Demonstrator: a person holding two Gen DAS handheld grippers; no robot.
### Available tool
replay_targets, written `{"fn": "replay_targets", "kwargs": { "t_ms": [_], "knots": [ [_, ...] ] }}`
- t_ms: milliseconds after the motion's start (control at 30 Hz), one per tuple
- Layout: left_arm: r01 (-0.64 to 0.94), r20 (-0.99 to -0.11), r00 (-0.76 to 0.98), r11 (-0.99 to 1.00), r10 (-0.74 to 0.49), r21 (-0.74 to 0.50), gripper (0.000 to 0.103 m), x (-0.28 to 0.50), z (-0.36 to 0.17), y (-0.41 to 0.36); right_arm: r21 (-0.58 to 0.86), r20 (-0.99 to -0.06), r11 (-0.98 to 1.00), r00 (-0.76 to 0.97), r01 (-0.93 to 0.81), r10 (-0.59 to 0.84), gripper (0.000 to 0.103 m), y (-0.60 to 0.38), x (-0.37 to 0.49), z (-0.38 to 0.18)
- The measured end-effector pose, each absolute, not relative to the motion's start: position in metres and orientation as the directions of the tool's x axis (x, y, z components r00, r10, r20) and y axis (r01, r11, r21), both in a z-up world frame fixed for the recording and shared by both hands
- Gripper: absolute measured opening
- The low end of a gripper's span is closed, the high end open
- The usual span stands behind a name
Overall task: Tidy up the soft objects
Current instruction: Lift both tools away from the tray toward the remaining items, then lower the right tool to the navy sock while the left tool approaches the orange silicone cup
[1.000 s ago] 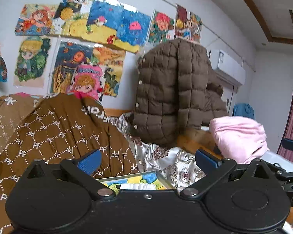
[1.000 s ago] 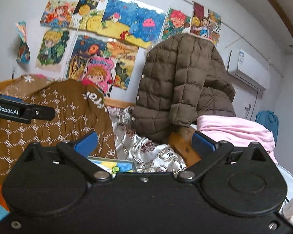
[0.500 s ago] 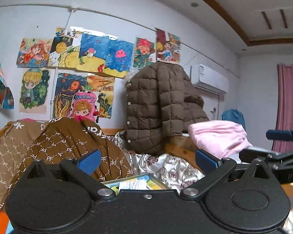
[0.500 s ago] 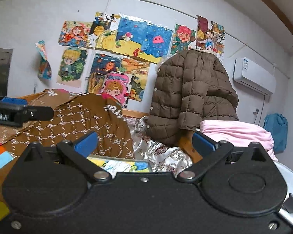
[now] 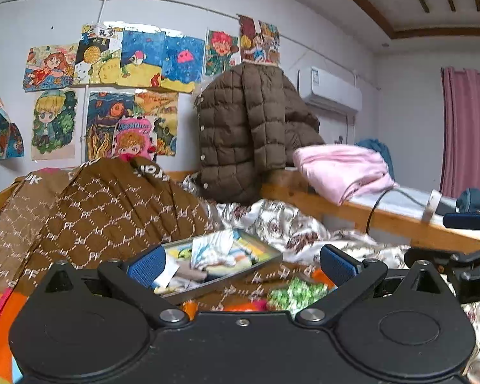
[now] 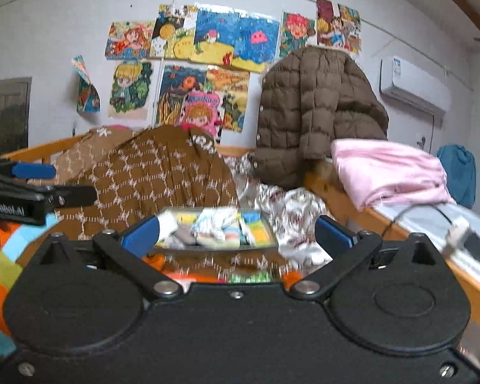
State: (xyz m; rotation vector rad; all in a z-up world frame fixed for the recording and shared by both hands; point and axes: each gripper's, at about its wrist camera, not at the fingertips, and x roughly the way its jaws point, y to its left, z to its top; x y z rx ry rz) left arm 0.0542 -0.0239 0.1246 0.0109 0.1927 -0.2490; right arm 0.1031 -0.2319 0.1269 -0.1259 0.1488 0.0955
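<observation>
One shallow tray [image 5: 273,256] of small folded cloths [image 5: 214,251], newly in fuller view on the brown quilt [image 5: 112,211]. Left gripper [image 5: 243,260] and right gripper [image 6: 236,232]: both spread wide, holding nothing, now angled lower. Brown jacket [image 5: 246,128] behind.

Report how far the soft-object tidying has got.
Done: some small soft items already lie in the tray on the bed. In hand: nothing; the left gripper and right gripper are both open and empty. Left: the brown patterned blanket sits heaped, the pink cloth rests on the rail, and green and orange items lie loose.
</observation>
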Motion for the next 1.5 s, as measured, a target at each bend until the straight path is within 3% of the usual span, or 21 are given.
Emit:
{"fn": "replay_targets", "kwargs": {
  "t_ms": [100, 467, 867, 1133, 1500],
  "knots": [
    [0.240, -0.218, 0.948, 0.971, -0.230, 0.019, 0.102, 0.051, 0.115, -0.023, -0.103, -0.174, 0.990, 0.981, -0.099, 0.080, 0.102, -0.233, 0.097, 0.105],
    [0.254, -0.445, 0.881, 0.955, -0.162, 0.154, 0.102, 0.052, 0.060, -0.021, -0.108, -0.244, 0.985, 0.964, -0.138, 0.108, 0.102, -0.212, 0.098, 0.045],
    [0.179, -0.607, 0.791, 0.979, -0.082, 0.100, 0.102, 0.063, 0.015, 0.001, -0.083, -0.402, 0.970, 0.898, -0.229, 0.178, 0.102, -0.185, 0.115, -0.002],
    [0.133, -0.655, 0.754, 0.986, -0.039, 0.095, 0.102, 0.064, -0.001, 0.011, -0.046, -0.485, 0.965, 0.850, -0.258, 0.204, 0.102, -0.174, 0.128, -0.025],
    [0.076, -0.682, 0.731, 0.990, 0.026, 0.119, 0.102, 0.069, -0.009, 0.025, -0.014, -0.513, 0.963, 0.828, -0.270, 0.225, 0.102, -0.167, 0.154, -0.036]
  ]
}}
